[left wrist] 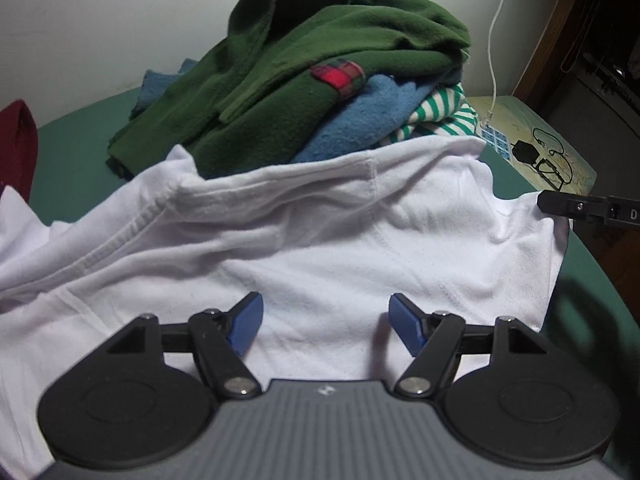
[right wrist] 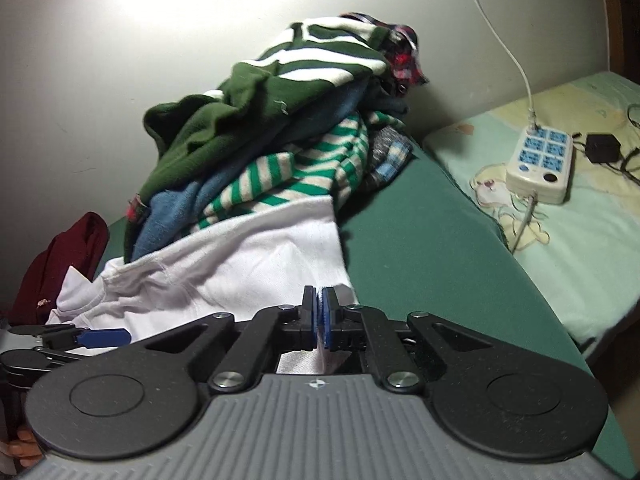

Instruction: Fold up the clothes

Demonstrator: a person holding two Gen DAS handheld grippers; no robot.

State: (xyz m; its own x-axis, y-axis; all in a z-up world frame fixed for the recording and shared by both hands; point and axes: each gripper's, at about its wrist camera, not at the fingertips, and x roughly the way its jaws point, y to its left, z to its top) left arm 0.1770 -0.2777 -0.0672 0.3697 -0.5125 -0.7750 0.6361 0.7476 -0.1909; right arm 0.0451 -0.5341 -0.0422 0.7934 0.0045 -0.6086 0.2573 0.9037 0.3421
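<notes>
A white T-shirt point(left wrist: 300, 240) lies crumpled on the green surface in front of me, its far edge resting against a pile of clothes. My left gripper point(left wrist: 326, 320) is open and empty, its blue pads hovering just over the shirt's near part. My right gripper point(right wrist: 319, 312) is shut on the white T-shirt point(right wrist: 248, 264) at its right edge, with cloth pinched between the pads. The right gripper's black finger shows at the shirt's right corner in the left wrist view point(left wrist: 560, 204). The left gripper's blue pad shows at the lower left of the right wrist view point(right wrist: 104, 338).
A pile of clothes point(left wrist: 320, 80) stands behind the shirt: a dark green fleece, a blue towel, a green-striped top. A dark red garment point(left wrist: 16, 144) lies at the left. A white power strip point(right wrist: 540, 164) with cables sits on a pale sheet at the right. The wall is close behind.
</notes>
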